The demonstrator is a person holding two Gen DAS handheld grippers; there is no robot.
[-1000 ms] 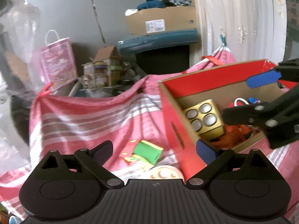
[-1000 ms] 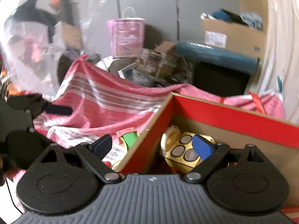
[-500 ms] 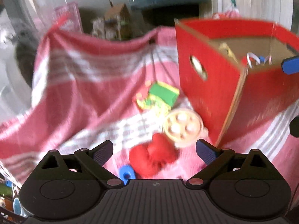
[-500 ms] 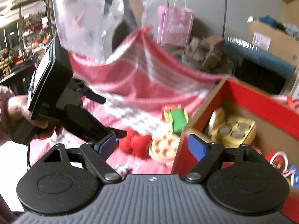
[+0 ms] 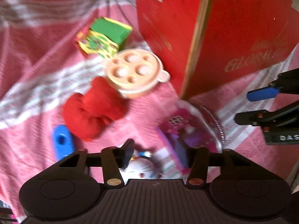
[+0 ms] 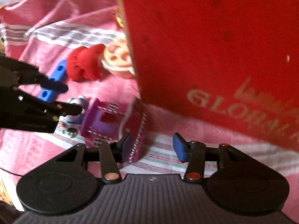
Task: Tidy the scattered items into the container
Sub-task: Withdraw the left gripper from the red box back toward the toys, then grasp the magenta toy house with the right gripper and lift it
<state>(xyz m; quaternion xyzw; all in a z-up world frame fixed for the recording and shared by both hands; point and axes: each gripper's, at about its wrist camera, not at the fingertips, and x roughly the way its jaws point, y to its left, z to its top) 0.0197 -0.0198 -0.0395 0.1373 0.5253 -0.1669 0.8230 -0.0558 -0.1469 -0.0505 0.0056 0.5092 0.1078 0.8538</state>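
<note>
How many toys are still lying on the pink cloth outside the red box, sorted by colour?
Red: 1, the fuzzy red toy
Blue: 1, the blue block
Green: 1, the green packet
Peach: 1, the round peach tray
Purple: 1, the purple toy house
White and blue: 1, the small figure
Total: 6

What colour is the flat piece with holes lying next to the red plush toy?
Blue, seen best in the left wrist view.
</note>
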